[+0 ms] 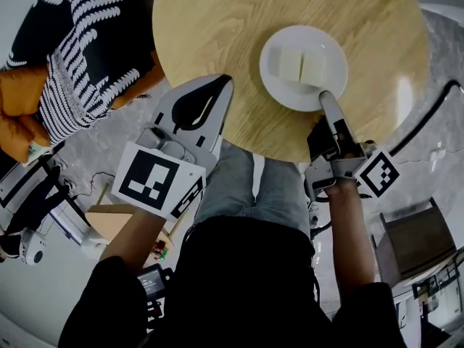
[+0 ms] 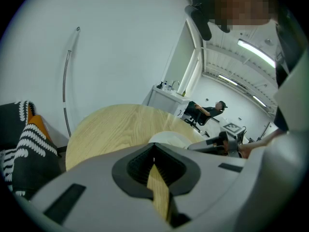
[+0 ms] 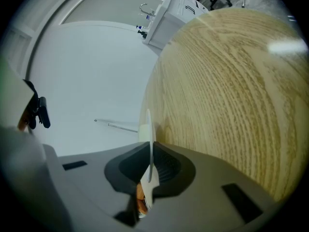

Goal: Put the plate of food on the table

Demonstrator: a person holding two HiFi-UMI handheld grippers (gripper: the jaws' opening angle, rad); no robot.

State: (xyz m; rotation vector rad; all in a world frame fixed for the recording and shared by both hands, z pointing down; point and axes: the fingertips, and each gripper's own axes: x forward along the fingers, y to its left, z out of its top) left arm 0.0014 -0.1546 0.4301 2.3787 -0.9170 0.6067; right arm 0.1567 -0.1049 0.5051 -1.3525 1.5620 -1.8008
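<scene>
A white plate (image 1: 272, 78) carrying two pale food blocks (image 1: 301, 65) is over the near right part of a round wooden table (image 1: 217, 27). My right gripper (image 1: 324, 96) is shut on the plate's near rim. The right gripper view shows the plate (image 3: 149, 129) edge-on between the dark pads, with the table (image 3: 231, 95) close beside it. My left gripper (image 1: 223, 82) hovers at the table's near left edge, shut, with nothing in it. In the left gripper view the plate (image 2: 169, 138) and the right gripper (image 2: 212, 146) lie just beyond its jaws.
A black-and-white striped cloth (image 1: 87, 49) lies over an orange seat left of the table. A small wooden box (image 1: 109, 220) sits on the floor at the left, a dark box (image 1: 417, 241) at the right. A seated person (image 2: 207, 111) and a white cabinet (image 2: 166, 93) are far behind.
</scene>
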